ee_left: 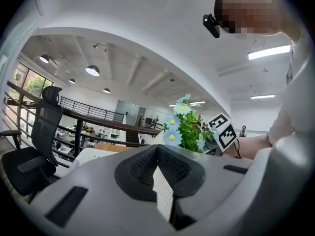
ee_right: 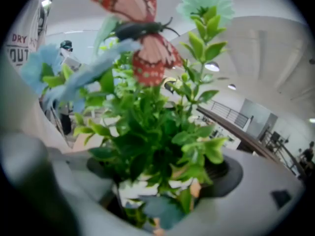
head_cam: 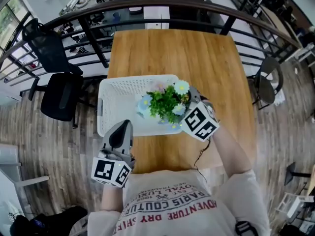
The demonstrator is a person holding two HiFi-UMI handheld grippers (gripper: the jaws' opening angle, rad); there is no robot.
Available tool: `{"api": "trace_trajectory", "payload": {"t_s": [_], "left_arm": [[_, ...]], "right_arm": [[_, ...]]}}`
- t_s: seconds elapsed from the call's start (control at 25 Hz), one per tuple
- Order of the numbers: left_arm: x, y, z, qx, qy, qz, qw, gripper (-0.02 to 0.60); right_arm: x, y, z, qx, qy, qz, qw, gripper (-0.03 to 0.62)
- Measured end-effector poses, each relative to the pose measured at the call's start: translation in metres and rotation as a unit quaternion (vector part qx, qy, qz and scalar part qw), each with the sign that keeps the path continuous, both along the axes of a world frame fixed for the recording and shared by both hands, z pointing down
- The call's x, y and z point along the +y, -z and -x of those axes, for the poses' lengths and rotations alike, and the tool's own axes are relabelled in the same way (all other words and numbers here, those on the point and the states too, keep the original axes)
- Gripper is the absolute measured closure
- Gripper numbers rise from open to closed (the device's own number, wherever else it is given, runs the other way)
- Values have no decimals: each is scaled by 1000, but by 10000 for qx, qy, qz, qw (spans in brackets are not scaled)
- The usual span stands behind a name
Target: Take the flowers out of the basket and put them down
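Observation:
A bunch of artificial flowers (head_cam: 165, 102), green leaves with pale blue and white blooms, hangs over the right part of the white perforated basket (head_cam: 118, 85). My right gripper (head_cam: 188, 102) is shut on its base. In the right gripper view the flowers (ee_right: 152, 132) fill the frame, a red butterfly on top, with the stems wedged between the jaws of that gripper (ee_right: 157, 193). My left gripper (head_cam: 123, 126) is at the basket's front left rim, shut and holding nothing. Looking along the left gripper (ee_left: 157, 149), the flowers (ee_left: 184, 127) rise above the basket (ee_left: 91, 154).
The basket sits on a wooden table (head_cam: 197, 53) near its front edge. A dark curved railing (head_cam: 147, 6) runs behind the table. Black office chairs (head_cam: 56, 82) stand to the left and a round chair (head_cam: 268, 80) to the right.

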State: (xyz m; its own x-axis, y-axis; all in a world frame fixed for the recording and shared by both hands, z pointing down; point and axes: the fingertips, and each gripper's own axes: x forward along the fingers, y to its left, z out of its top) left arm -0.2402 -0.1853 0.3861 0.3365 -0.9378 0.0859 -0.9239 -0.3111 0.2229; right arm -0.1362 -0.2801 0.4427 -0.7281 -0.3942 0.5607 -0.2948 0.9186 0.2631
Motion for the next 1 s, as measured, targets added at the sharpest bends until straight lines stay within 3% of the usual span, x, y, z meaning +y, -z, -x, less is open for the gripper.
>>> {"api": "trace_trajectory", "payload": {"t_s": [0.48,0.72,1.0], "left_arm": [[-14,-7,-148,-75,-280,-42,9996,557],[-13,-30,-191,-89,-463,112,9988,557],[-5,-53,-218,-173,-543,369,9977,557]], "right_arm": [[-3,-29,-168,97,-537,266,9982,137],[4,-95,-214,287,-733,785,9938,137],[13,-185,-248,495,-1027,1462,9827,137]]}}
